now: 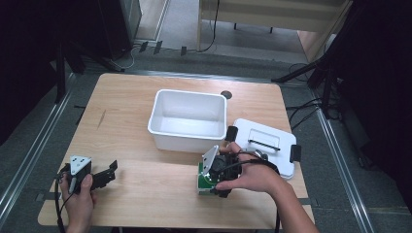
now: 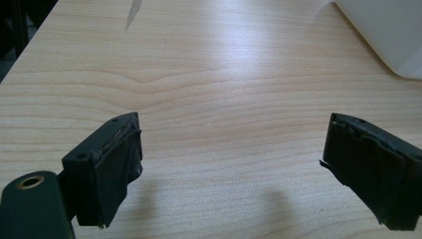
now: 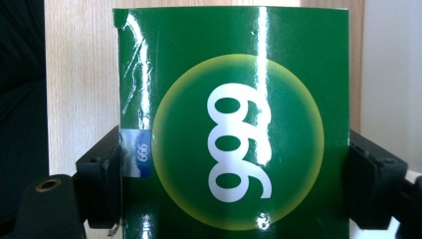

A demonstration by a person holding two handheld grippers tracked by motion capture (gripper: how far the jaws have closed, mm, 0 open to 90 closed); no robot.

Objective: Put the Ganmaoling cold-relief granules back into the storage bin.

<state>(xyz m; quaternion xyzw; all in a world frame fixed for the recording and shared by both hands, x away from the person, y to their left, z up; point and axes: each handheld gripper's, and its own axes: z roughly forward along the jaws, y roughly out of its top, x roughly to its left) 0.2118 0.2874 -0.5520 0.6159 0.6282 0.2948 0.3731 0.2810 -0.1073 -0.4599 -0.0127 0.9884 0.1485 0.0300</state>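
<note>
- High view: we are logging a wooden table [image 1: 145, 170] carrying a white bin [image 1: 188, 119], open at the top, with a white lid [image 1: 267, 145] lying flat just to its right.
- We are finding the green box [image 1: 204, 183] on the table in front of the bin, near the front edge, under the person's right hand.
- We are seeing the right gripper [image 1: 221, 170] coming down over that box, with the right hand [image 1: 252, 175] wrapped around it.
- Right gripper view: we are looking at the green box [image 3: 234, 124] standing between the two black jaws; its glossy face is showing a yellow-edged circle with white figures. Both pads are sitting tight against its sides, so we are recording a wide grip on the box.
- Left gripper view: we are noting the left gripper [image 2: 231, 169] with jaws standing wide apart, bare wood between them, nothing held.
- High view: we are placing the left gripper [image 1: 109, 174] low at the table's front left, well apart from the box.
</note>
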